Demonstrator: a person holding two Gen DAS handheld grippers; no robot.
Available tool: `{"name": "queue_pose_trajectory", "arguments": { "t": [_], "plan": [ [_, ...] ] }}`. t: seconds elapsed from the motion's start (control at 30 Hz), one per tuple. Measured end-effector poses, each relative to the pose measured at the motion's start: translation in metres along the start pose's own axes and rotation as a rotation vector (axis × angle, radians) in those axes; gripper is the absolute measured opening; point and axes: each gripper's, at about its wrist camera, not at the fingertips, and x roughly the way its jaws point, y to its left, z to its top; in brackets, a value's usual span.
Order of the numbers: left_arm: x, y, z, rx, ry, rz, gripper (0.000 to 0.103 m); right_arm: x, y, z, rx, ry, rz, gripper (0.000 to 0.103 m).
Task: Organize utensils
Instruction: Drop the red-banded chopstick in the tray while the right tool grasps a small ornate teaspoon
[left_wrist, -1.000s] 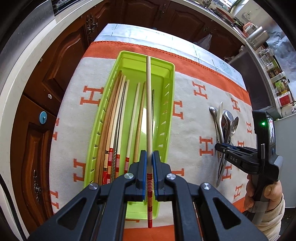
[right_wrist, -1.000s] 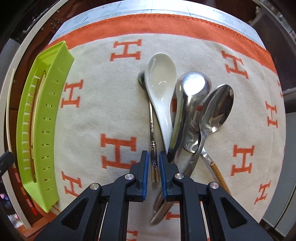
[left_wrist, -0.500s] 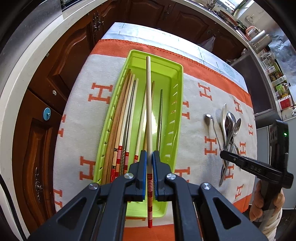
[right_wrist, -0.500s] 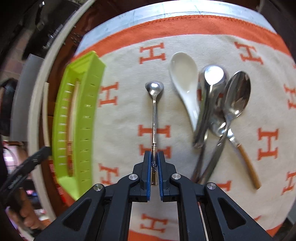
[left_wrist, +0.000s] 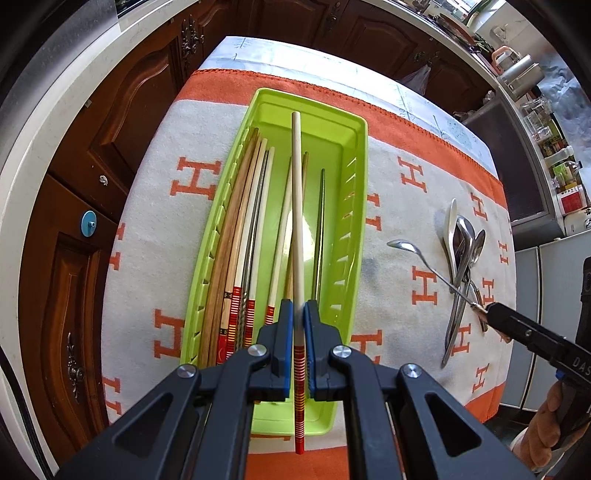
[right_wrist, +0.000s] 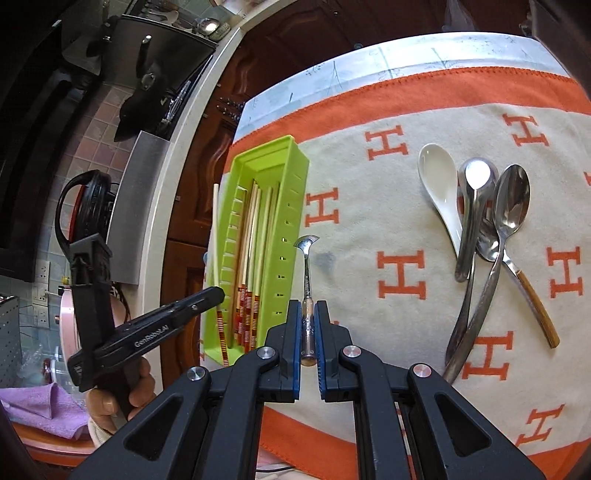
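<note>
My left gripper (left_wrist: 299, 317) is shut on a pale chopstick (left_wrist: 296, 206) with a red-striped end, held lengthwise above the green tray (left_wrist: 354, 236). Several chopsticks (left_wrist: 243, 236) lie in the tray. My right gripper (right_wrist: 308, 325) is shut on the handle of a small metal spoon (right_wrist: 306, 254), lifted off the cloth just right of the tray (right_wrist: 291, 206). In the left wrist view that spoon (left_wrist: 406, 246) hangs in the air, held by the right gripper (left_wrist: 491, 312). A white spoon (right_wrist: 441, 184) and metal spoons (right_wrist: 480, 206) lie on the cloth at right.
A beige cloth with orange H letters (right_wrist: 402, 273) covers the table. A wood-handled utensil (right_wrist: 535, 310) lies under the spoon pile. Dark wooden cabinets (left_wrist: 122, 110) stand to the left of the table. A purple rag (right_wrist: 40, 410) lies on a counter at lower left.
My right gripper shut on the small spoon, lifted it off the cloth and carried it left toward the tray. My left gripper rose and pulled back a little with the chopstick.
</note>
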Motion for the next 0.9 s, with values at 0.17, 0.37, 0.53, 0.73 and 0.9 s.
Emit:
{"name": "queue_pose_trajectory", "arguments": {
  "t": [0.17, 0.37, 0.53, 0.73, 0.9],
  "plan": [
    [0.004, -0.001, 0.003, 0.016, 0.008, 0.007, 0.004, -0.017, 0.005, 0.003, 0.020, -0.032, 0.042, 0.006],
    [0.017, -0.001, 0.016, 0.073, 0.024, 0.047, 0.004, -0.023, 0.040, 0.018, 0.012, -0.100, 0.040, 0.006],
    [0.027, 0.010, 0.027, 0.068, 0.020, 0.094, 0.027, 0.020, 0.077, 0.031, 0.001, -0.126, -0.071, 0.006],
    [0.003, 0.027, 0.021, 0.040, -0.043, 0.089, 0.058, 0.057, 0.083, 0.026, 0.019, -0.112, -0.119, 0.007],
    [-0.023, 0.033, 0.012, 0.052, -0.113, 0.117, 0.069, 0.086, 0.080, 0.016, 0.025, -0.047, -0.104, 0.007]
  ]
}}
